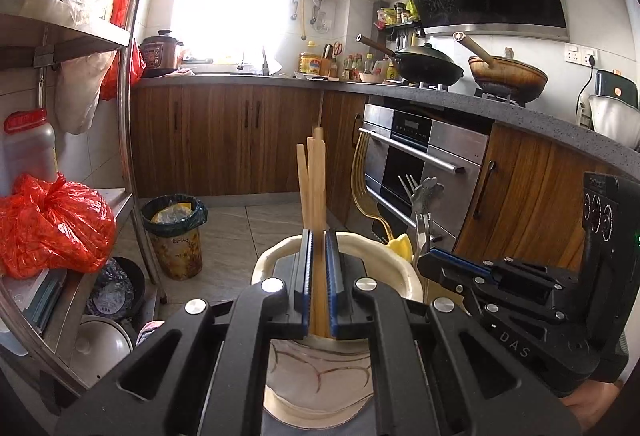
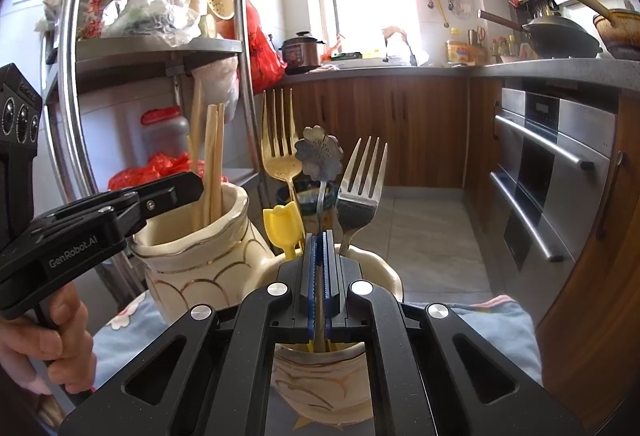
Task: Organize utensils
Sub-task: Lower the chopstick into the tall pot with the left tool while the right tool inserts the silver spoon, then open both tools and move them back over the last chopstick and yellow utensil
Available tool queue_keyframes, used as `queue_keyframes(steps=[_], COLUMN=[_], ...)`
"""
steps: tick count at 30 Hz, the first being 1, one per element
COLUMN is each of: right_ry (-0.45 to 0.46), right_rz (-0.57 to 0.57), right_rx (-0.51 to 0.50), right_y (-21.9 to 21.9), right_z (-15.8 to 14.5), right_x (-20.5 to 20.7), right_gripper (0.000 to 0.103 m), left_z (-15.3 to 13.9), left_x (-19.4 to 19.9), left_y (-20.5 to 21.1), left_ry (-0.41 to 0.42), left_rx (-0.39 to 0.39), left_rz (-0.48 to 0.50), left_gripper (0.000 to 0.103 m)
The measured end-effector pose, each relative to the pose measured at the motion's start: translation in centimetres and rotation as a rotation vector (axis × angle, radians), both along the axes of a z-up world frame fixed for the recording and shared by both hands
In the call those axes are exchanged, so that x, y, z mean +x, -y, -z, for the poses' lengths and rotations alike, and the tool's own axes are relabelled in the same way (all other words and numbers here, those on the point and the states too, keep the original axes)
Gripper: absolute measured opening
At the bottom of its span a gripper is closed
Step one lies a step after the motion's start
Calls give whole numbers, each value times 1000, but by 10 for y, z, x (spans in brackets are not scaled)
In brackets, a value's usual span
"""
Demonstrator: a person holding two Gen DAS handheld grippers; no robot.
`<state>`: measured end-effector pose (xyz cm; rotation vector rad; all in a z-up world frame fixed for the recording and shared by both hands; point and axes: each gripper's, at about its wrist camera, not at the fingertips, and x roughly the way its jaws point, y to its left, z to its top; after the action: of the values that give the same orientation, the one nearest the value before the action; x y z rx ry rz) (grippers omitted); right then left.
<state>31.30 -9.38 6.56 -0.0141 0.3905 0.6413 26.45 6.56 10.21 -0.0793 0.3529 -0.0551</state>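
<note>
L gripper (image 1: 318,236) clamps wooden chopsticks (image 1: 313,179) over cream jar (image 2: 192,252); R gripper (image 2: 323,236) clamps flower-handled spoon (image 2: 319,155), gold fork (image 2: 280,151) at 11 o'clock.

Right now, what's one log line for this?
left gripper: shut on chopsticks | right gripper: shut on spoon | both over jars

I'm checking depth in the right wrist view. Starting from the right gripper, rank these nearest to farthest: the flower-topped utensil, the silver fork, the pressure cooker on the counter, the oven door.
1. Flower-topped utensil: clamped in the right gripper, dead centre.
2. Silver fork: just right of it, same holder.
3. Oven door: across the floor, right.
4. Pressure cooker: on the far counter, by the window.
</note>
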Motion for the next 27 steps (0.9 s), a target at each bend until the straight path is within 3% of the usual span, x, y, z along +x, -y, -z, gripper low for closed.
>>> queue_keyframes(steps=[3, 5, 7, 21, 23, 27], right_ry=[4, 8, 24, 36, 25, -3], right_rz=[-1, -4, -2, 24, 27, 29], right_rx=[15, 28, 39, 74, 75, 70], right_y=[2, 6, 10, 47, 52, 61], right_z=[-2, -4, -7, -11, -9, -3], right_x=[-2, -3, -6, -31, -38, -50], right_gripper=[15, 22, 28, 64, 66, 69], left_z=[0, 0, -2, -15, -12, -4], left_x=[-2, -4, -8, -55, -64, -79], left_y=[1, 1, 2, -20, -24, -26], left_ry=[4, 15, 30, 96, 90, 67], left_rx=[4, 5, 10, 5, -5, 5], left_rz=[2, 0, 0, -76, -81, -90], left_gripper=[12, 30, 40, 71, 77, 77])
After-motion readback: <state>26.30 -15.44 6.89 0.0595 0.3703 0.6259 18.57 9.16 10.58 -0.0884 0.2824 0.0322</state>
